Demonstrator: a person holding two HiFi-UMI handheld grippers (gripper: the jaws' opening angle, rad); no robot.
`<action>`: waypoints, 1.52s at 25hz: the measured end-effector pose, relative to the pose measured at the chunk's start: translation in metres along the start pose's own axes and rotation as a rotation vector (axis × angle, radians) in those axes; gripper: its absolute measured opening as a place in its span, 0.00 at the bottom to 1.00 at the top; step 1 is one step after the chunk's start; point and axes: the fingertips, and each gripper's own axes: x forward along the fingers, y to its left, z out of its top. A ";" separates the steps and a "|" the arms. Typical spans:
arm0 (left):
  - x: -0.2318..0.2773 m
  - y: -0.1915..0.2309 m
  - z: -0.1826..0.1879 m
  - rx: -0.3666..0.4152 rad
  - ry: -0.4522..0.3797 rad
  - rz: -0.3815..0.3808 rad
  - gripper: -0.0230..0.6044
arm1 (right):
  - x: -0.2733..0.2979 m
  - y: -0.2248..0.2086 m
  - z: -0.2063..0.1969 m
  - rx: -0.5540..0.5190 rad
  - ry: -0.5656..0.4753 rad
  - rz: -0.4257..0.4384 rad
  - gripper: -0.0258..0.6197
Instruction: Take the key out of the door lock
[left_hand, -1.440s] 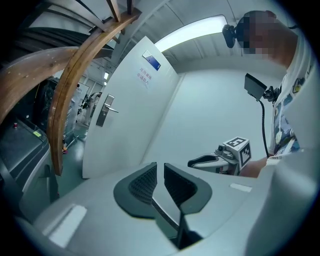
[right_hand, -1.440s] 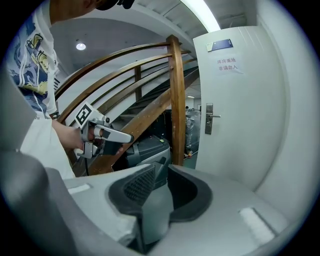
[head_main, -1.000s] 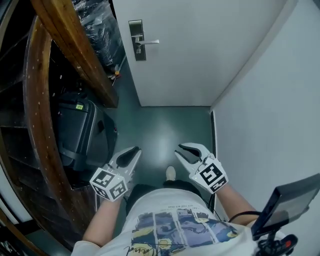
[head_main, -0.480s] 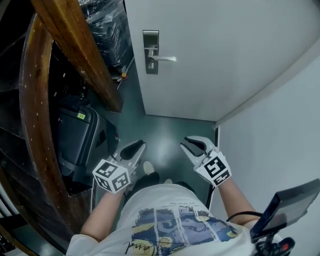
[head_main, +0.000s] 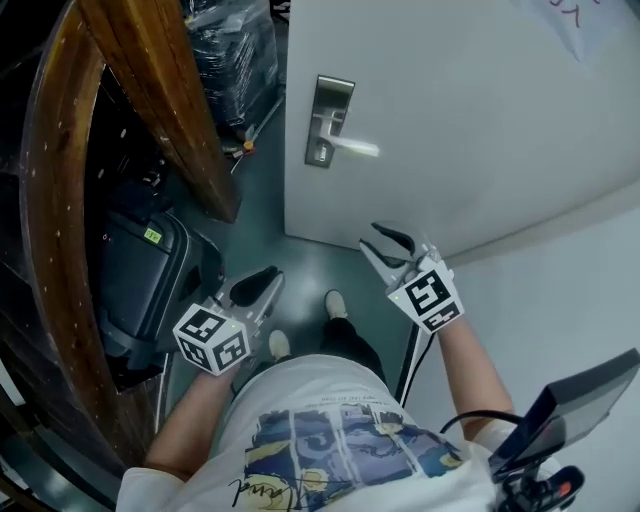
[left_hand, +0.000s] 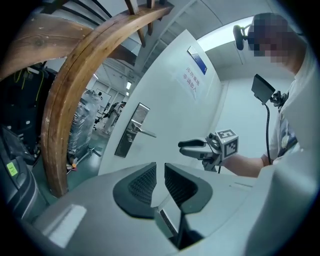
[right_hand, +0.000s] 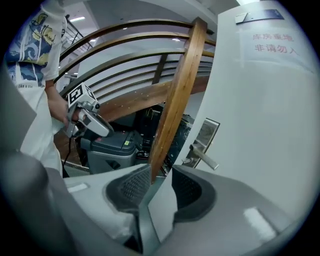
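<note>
A person stands in a narrow passage facing a closed white door (head_main: 480, 120), seen steeply from above. On the door's left edge is a metal lock plate (head_main: 328, 115) with a lever handle (head_main: 355, 149). The key is too small to make out from above. In the right gripper view a small nub juts out just under the lever, probably the key (right_hand: 186, 160) seated in the lock.

The right gripper (head_main: 372, 240) is raised toward the door, well short of the plate, its jaws opening with nothing between them. The left gripper (head_main: 258, 283) hangs lower beside a dark case (head_main: 150, 270); its jaws are opening too, only a narrow gap, and empty.

This looks like the approach step – nothing is gripped yet. The next move likely calls for bringing the right gripper up to the plate, setting its open jaws on either side of the key's head, then closing on it.
</note>
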 end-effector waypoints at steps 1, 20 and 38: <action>0.005 0.007 0.001 -0.007 0.001 0.015 0.13 | 0.010 -0.015 0.004 -0.030 0.000 0.000 0.22; 0.109 0.054 0.014 -0.099 -0.054 0.246 0.17 | 0.138 -0.130 0.006 -0.262 0.032 0.294 0.28; 0.179 0.106 0.026 -0.384 -0.275 0.266 0.19 | 0.145 -0.126 0.000 -0.236 -0.045 0.406 0.22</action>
